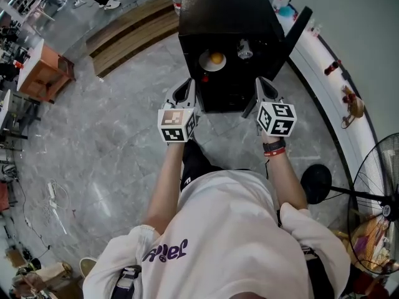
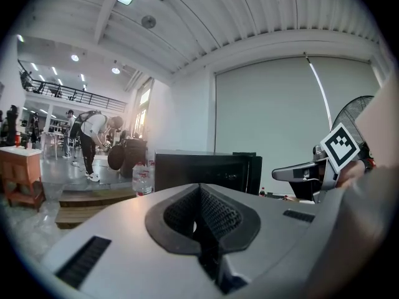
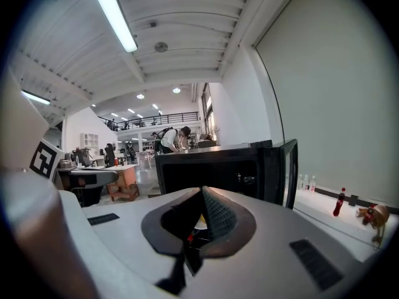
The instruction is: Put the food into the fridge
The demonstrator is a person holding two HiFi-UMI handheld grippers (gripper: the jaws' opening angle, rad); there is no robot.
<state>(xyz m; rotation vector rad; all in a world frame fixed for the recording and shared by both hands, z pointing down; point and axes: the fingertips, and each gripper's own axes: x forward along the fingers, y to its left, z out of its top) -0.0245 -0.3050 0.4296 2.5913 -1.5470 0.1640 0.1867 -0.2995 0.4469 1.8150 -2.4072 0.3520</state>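
Observation:
A black fridge [image 1: 227, 42] stands on the floor ahead with its door [image 1: 298, 27] swung open to the right. Inside it lie a white plate with orange food [image 1: 215, 59], a metal can [image 1: 244, 50] and a small red item [image 1: 204, 78]. My left gripper [image 1: 186, 87] and right gripper [image 1: 264, 85] are held side by side just in front of the opening, both shut and empty. In the left gripper view the pads [image 2: 212, 213] meet before the fridge [image 2: 199, 170]. The right gripper [image 3: 201, 195] points at the fridge [image 3: 212, 167], with the plate [image 3: 200, 222] glimpsed past its pads.
A white ledge [image 1: 336, 98] with a red bottle [image 1: 331, 67] and a toy [image 1: 352, 108] runs along the right wall. A standing fan [image 1: 380, 210] and its round base [image 1: 317, 182] are at the right. Wooden steps [image 1: 131, 33] and a wooden table [image 1: 43, 73] lie to the left.

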